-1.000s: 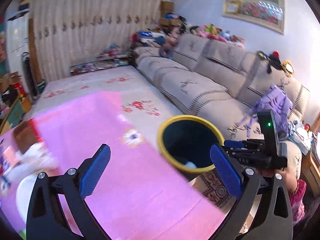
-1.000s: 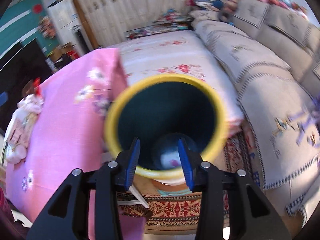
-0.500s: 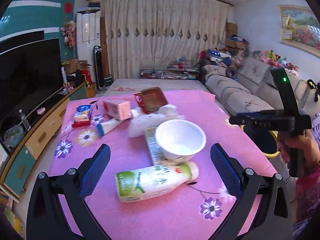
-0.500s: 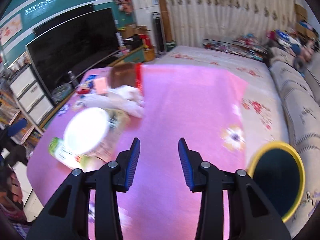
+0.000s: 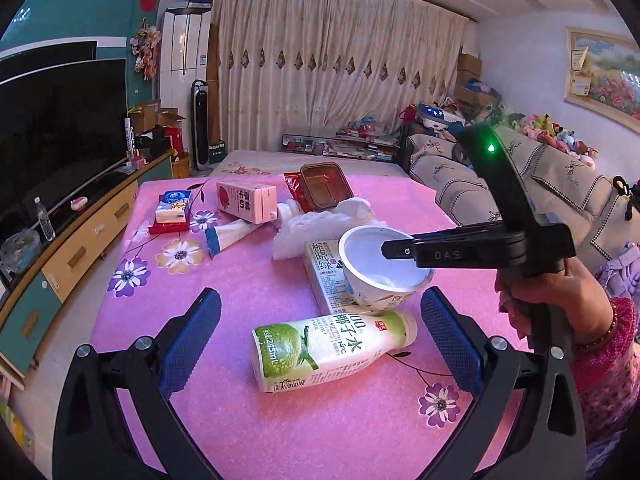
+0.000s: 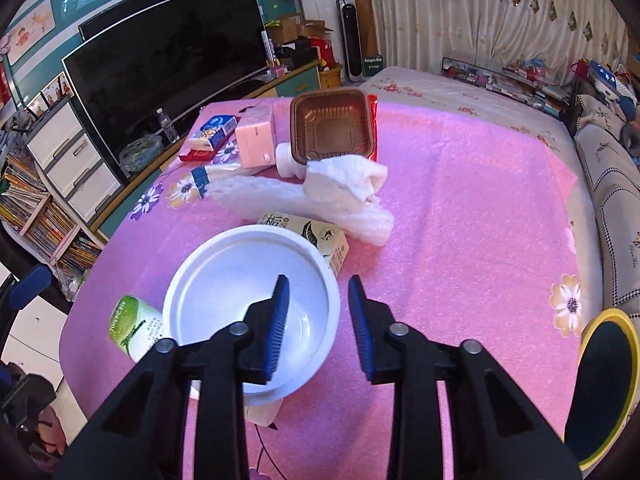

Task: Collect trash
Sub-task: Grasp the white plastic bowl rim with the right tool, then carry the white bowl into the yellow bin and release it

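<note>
My right gripper (image 6: pixel 316 312) hangs open astride the white bowl's (image 6: pixel 224 280) rim, perhaps not touching. The bowl sits on a tea carton (image 6: pixel 316 236). My left gripper (image 5: pixel 320 340) gapes over the coconut-water bottle (image 5: pixel 332 348).

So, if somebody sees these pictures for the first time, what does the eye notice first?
Probably the bright pink tablecloth, littered with packaging. Nearest lies a green coconut water bottle on its side, with a white bowl just behind it. The right claw hangs open at the bowl's rim, one finger over its inside, and a yellow-rimmed bin stands beside the table.
</note>
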Available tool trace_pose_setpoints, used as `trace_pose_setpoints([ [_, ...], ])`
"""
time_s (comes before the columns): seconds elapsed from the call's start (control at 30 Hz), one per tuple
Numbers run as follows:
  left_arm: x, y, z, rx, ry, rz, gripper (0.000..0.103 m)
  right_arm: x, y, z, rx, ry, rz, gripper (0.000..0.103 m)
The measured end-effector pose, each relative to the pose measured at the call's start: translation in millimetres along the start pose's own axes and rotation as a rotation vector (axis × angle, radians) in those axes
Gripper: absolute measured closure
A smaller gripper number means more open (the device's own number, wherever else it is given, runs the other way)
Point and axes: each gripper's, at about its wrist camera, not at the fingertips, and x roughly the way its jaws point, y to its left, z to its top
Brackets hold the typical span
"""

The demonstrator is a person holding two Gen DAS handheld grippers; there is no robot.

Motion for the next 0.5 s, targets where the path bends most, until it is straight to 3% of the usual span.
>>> trace_pose_setpoints([
  [0.1,2,2,-2,-0.004,0.002,-0.001,0.005,4,-3,0,0.01,0.012,-0.002,0.09],
  [0.5,14,1,-5,-0.018,0.023,-0.017,0.005,-7,-3,-4,0.017,-0.029,0.026,0.095],
])
